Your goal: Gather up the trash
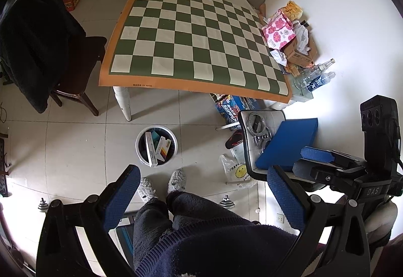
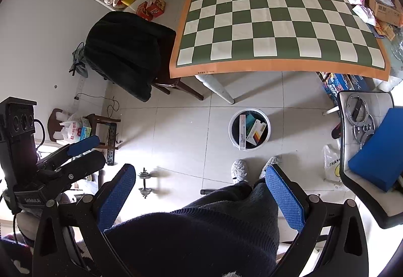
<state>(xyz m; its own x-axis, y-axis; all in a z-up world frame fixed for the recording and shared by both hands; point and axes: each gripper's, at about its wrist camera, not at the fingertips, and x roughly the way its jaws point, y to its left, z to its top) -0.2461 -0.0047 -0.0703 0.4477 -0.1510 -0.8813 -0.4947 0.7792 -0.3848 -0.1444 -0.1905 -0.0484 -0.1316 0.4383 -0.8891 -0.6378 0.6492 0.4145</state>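
A white round bin (image 1: 156,145) stands on the tiled floor in front of the table, with several flat boxes inside; it also shows in the right wrist view (image 2: 249,128). The checkered table (image 1: 191,35) has a bare top; it also shows in the right wrist view (image 2: 277,17). My left gripper (image 1: 204,197) is open and empty, held high above my legs. My right gripper (image 2: 201,195) is open and empty too. Each gripper shows in the other's view, the right one (image 1: 327,163) at right, the left one (image 2: 78,153) at left.
A pile of bags, cartons and bottles (image 1: 292,42) lies on the table's right edge by the wall. A dark chair with a black coat (image 1: 37,50) stands left of the table. A stool with a blue box (image 1: 287,143) stands right. A dumbbell (image 2: 145,182) lies on the floor.
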